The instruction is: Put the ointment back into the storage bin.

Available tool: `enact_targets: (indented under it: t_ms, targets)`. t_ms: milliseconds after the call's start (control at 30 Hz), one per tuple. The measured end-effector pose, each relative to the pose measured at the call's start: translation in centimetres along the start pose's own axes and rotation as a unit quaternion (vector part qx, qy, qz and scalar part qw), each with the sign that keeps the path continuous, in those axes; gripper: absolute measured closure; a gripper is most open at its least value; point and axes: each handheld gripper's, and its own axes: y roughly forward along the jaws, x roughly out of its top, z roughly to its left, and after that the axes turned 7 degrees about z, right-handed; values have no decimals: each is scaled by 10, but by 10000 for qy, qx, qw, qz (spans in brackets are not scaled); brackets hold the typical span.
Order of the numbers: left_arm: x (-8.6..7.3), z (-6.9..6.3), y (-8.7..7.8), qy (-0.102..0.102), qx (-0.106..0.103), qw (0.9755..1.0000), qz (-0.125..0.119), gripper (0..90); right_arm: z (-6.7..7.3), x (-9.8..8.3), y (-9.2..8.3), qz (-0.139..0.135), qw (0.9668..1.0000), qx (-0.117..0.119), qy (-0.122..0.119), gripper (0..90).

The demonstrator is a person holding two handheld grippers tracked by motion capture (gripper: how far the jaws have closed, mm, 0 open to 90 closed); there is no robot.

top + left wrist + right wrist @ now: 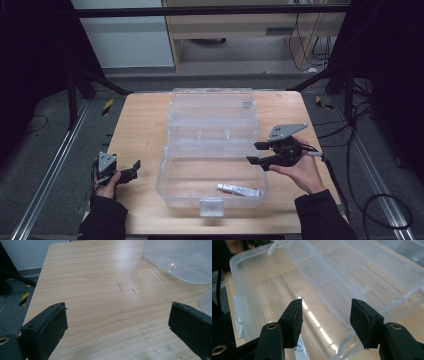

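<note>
Now, nearest of all, a small white tube (238,189) is seen lying flat on the floor of the clear box (186,186), close to the front wall and towards the right side. Nothing is touching the tube. The box is set in the middle of the desk (141,125), and its front latch (210,206) is seen at the near edge.

At the near left, the left hand-held gripper (134,167) is held low over the bare wood, just beside the box but apart from it. Its jaws are spread wide and nothing is held between them; in the left gripper view, wood grain is seen between the two black pads (51,327).

A little farther back, at the right edge of the box, the right hand-held gripper (256,153) is held above the rim and is pointed across the box. Its jaws are apart and empty too. In the right gripper view, the box floor is seen between the pads (293,320), and a bit of the tube (300,350) is seen far below them.

Farthest away, the clear lid (212,107) is laid open and flat on the desk behind the box.

It is judged that the tube has been put in and let go, so the putting-in step looks done. Next, the lid may need to be swung forward and pressed down until the latch is clicked. For that, the far edge of the lid would have to be reached and pinched gently, and the box would have to be kept still.
</note>
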Motion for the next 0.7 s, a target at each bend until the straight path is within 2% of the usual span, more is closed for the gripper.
enact_targets:
  t_ms: [33,67,167,333,367,400,533,700]
  targets:
    - [0,0,0,0,0,10000,0,16,0,0,0,0,10000,0,0,438]
    - [0,0,0,0,3,10000,0,16,-3,-7,-7,-129,9998,-65,136,443]
    - [0,0,0,2,4,10000,2,16,-8,-18,-16,-383,9985,-210,342,443]
    - [0,0,0,-2,7,10000,1,16,-18,-39,-28,-692,9931,-521,792,425]
    - [0,0,0,-2,7,10000,1,16,-18,-39,-28,-692,9931,-521,792,425]
    - [0,0,0,-2,9,10000,2,16,-24,-49,-30,-742,9899,-715,970,418]
    - [0,0,0,-4,10,10000,2,16,-31,-65,-29,-804,9854,-837,1248,417]
    - [0,0,0,-4,9,10000,2,16,-41,-84,-23,-733,9803,-1022,1521,397]
